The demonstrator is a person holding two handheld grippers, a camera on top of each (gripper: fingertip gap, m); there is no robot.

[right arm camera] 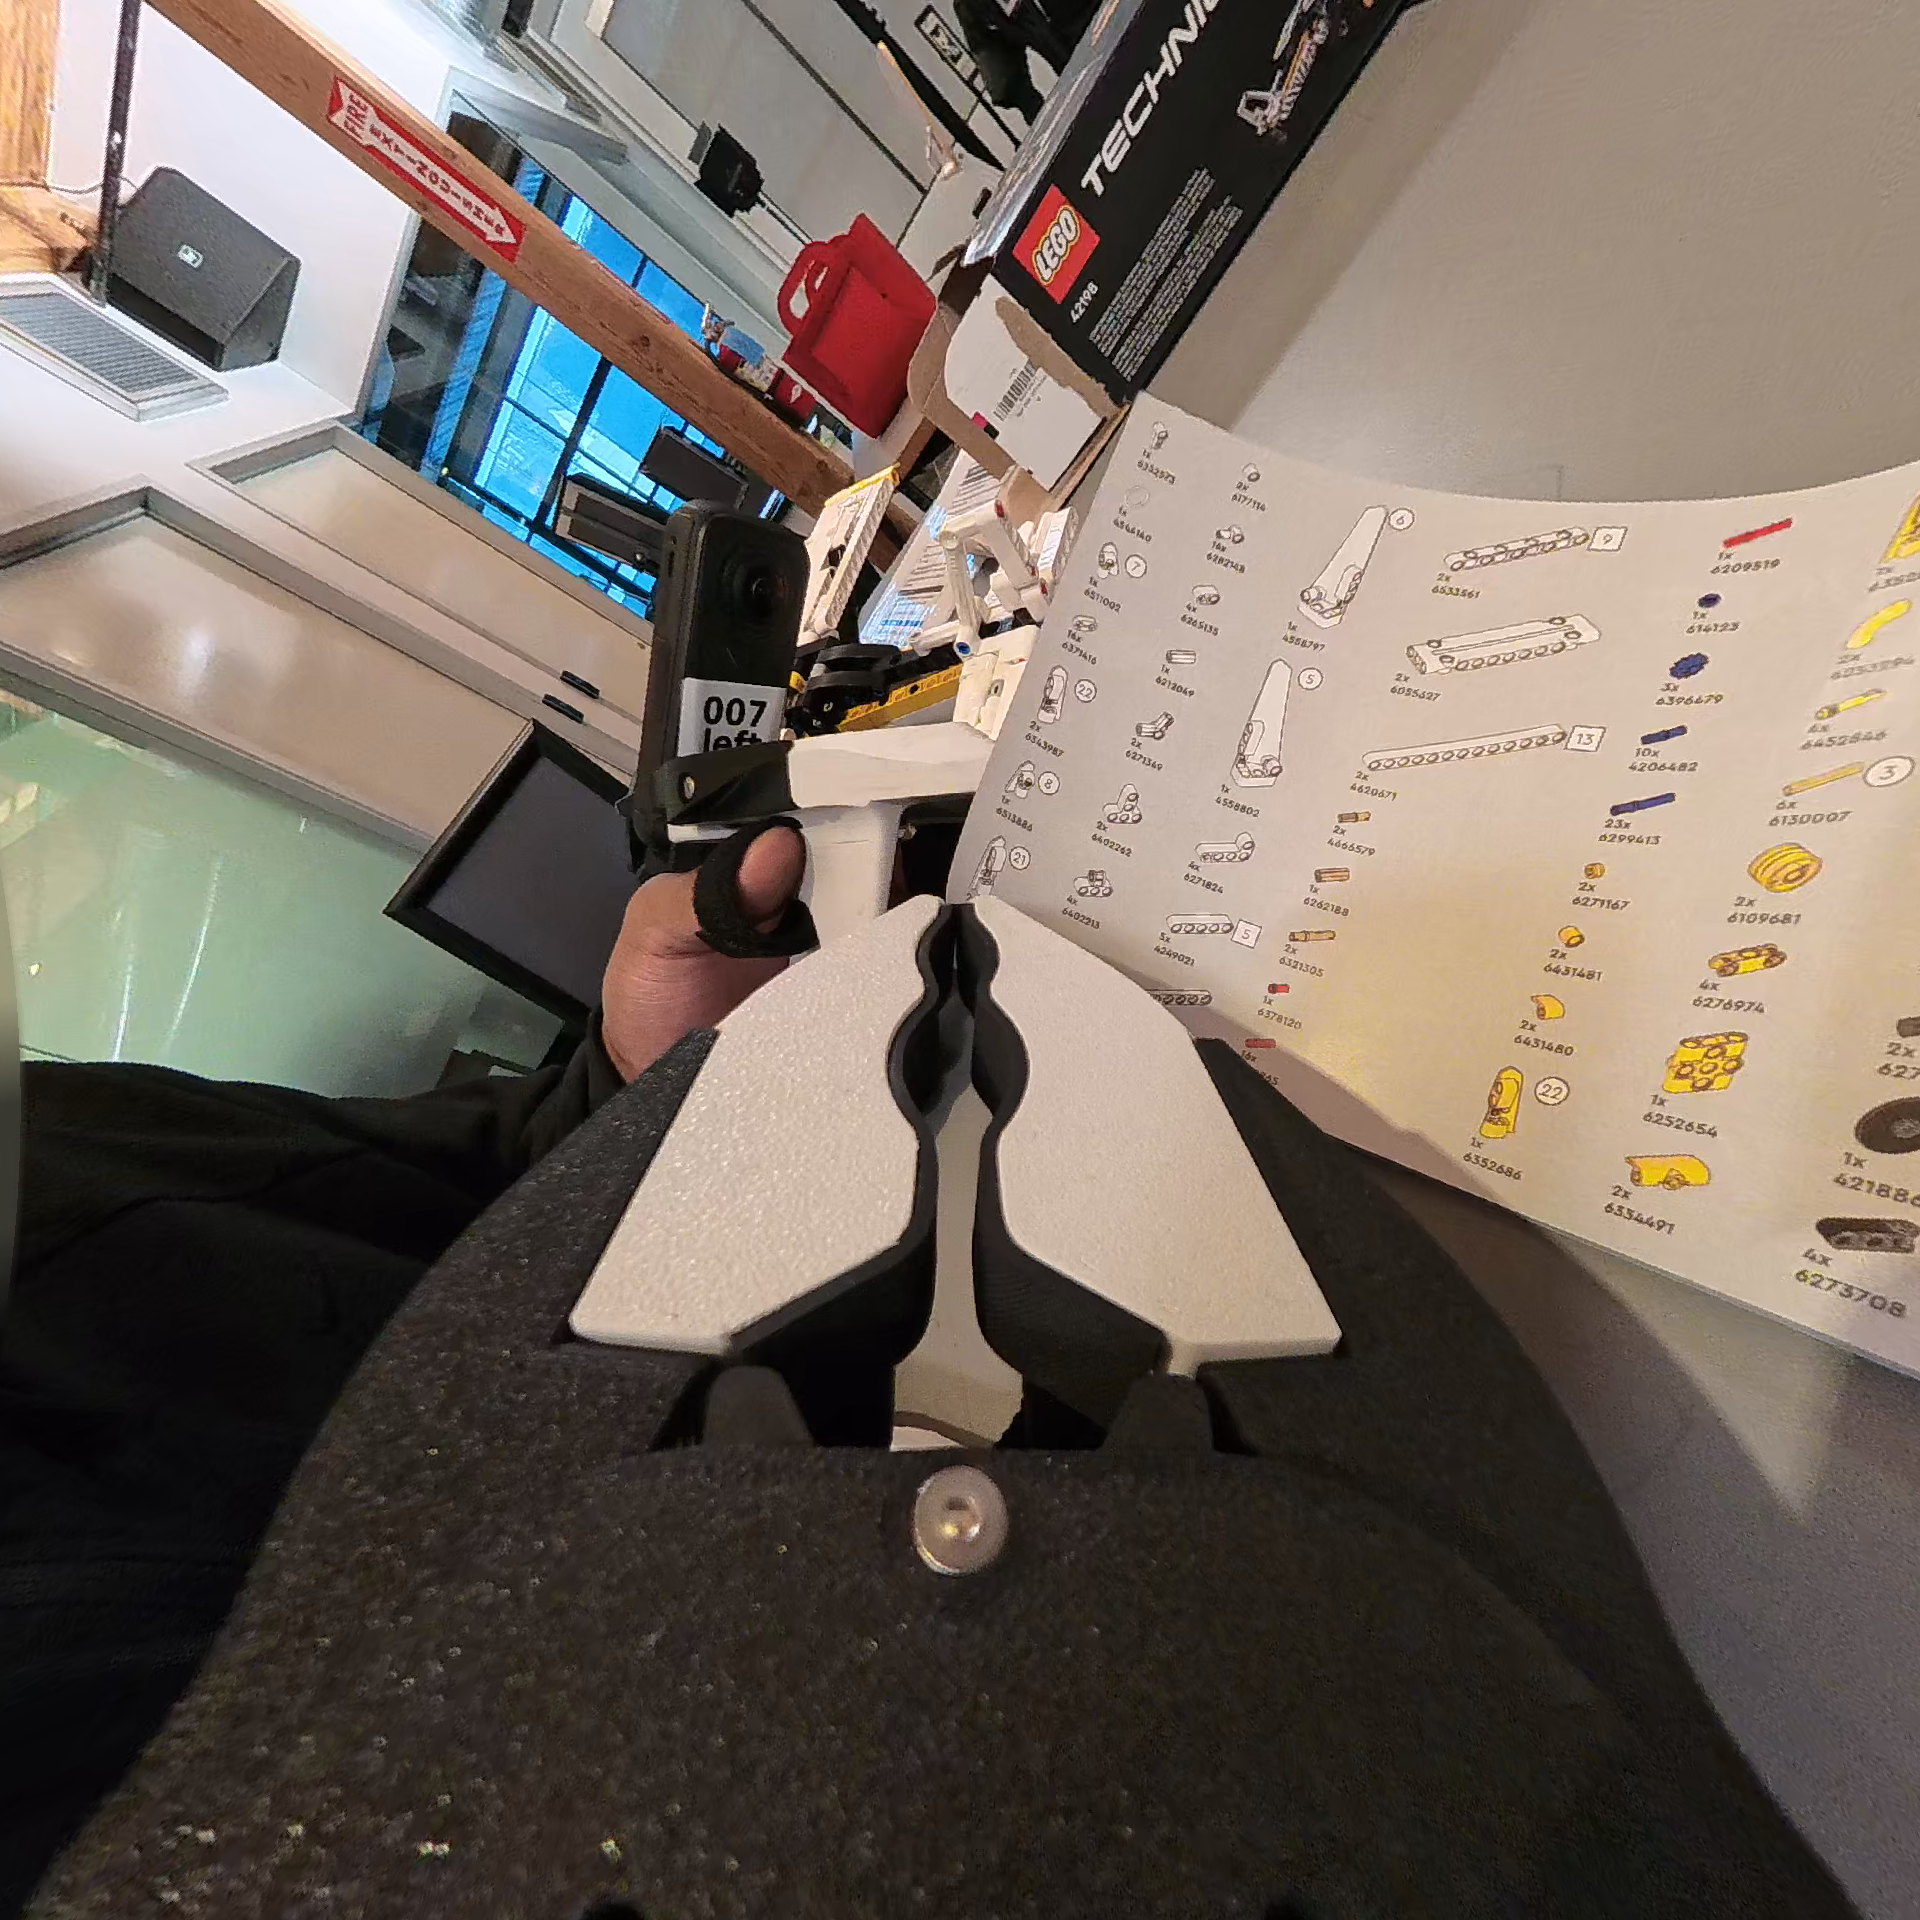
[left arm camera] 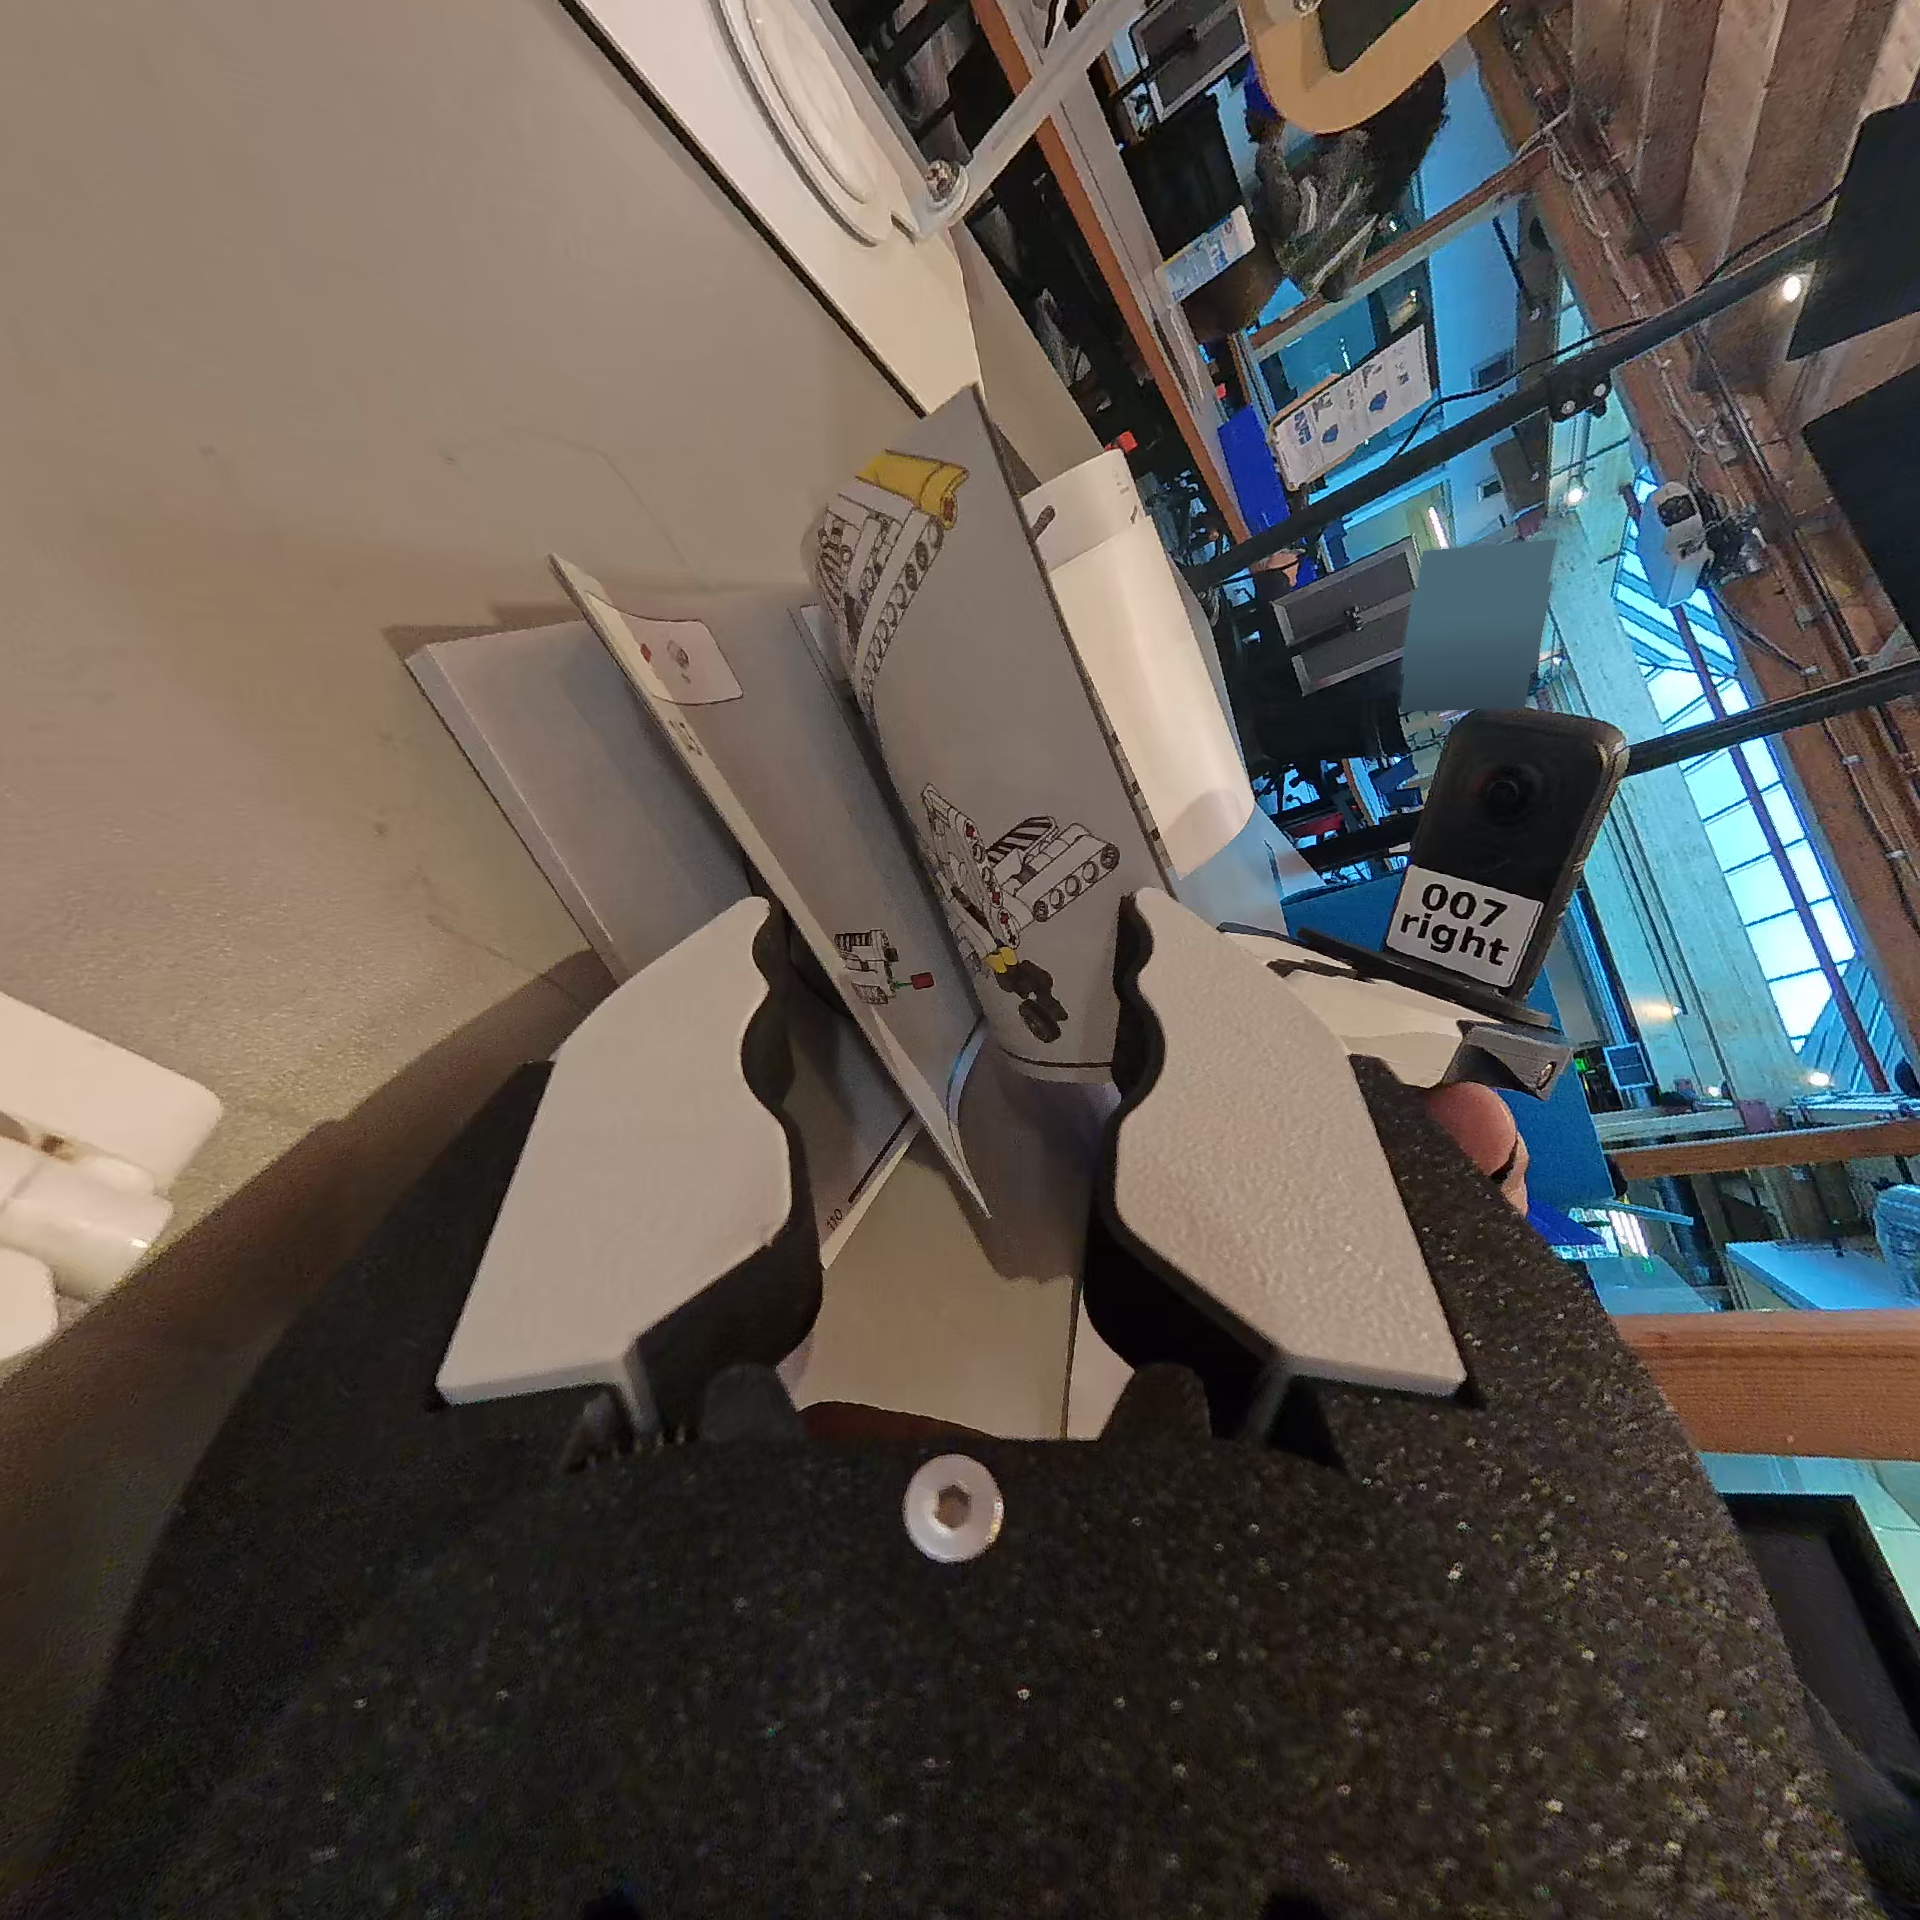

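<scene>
An open grey instruction booklet [left arm camera: 997,665] with drawings of a toy machine stands fanned on the pale table [left arm camera: 260,416]. My left gripper [left arm camera: 945,914] is open. Several of the booklet's pages stand between its fingers, and neither pad presses on them. My right gripper [right arm camera: 951,914] is shut on the edge of a page [right arm camera: 1455,831] that shows many small parts and curves away to the right. The right gripper [left arm camera: 1351,997] also shows just right of my left fingers, hand-held and carrying a black camera. The left gripper [right arm camera: 842,831], held in a hand, shows beyond the right fingertips.
A black toy-set box [right arm camera: 1143,208] lies on the table behind the page, with a red bag [right arm camera: 862,322] farther back. A white and yellow built model [right arm camera: 935,665] stands behind the left gripper. A white plate [left arm camera: 821,125] and a white tray [left arm camera: 73,1164] are near the table's edges.
</scene>
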